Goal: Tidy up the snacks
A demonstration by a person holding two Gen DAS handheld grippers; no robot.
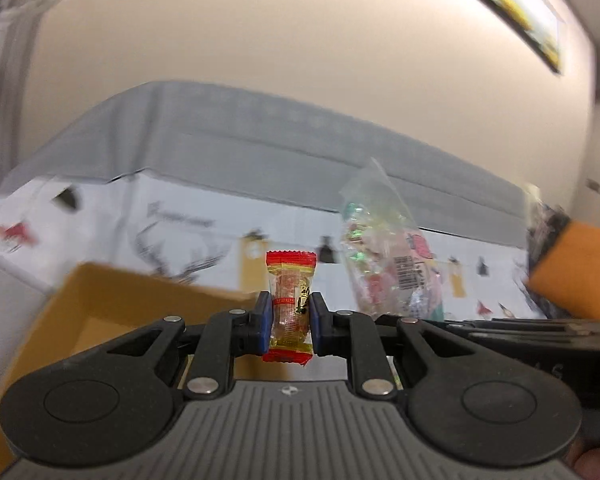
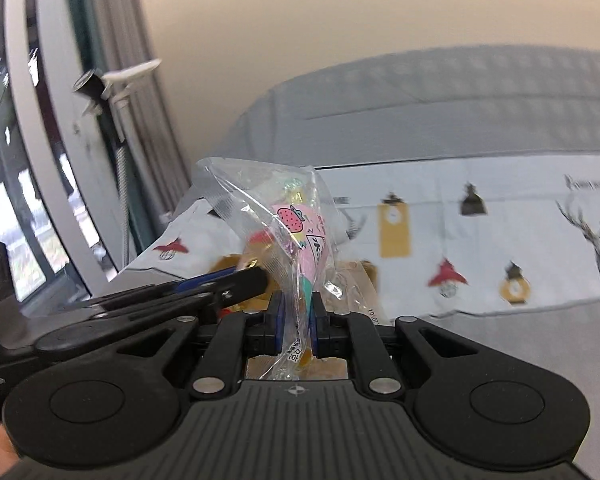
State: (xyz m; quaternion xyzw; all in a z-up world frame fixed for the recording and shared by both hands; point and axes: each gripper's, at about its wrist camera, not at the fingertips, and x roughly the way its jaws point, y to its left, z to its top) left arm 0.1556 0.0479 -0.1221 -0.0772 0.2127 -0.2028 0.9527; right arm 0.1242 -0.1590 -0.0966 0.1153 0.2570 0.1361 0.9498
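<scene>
- A red-ended wrapped candy point(image 1: 290, 306) is gripped upright by the left gripper point(image 1: 289, 322), beside a yellow box point(image 1: 100, 300).
- A clear snack bag point(image 2: 296, 240) is pinched by the right gripper point(image 2: 298, 326) above the patterned tablecloth point(image 2: 500, 220).
- Neither snack has been put away yet; sorting is judged unfinished.

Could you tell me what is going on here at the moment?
A person is sorting snacks with a gripper in each hand. The left gripper is shut on a single candy in a red-ended wrapper, held upright above a yellow box. The right gripper is shut on a clear bag of assorted sweets, lifted off the patterned tablecloth. Nothing can be seen in the visible part of the box.
</scene>
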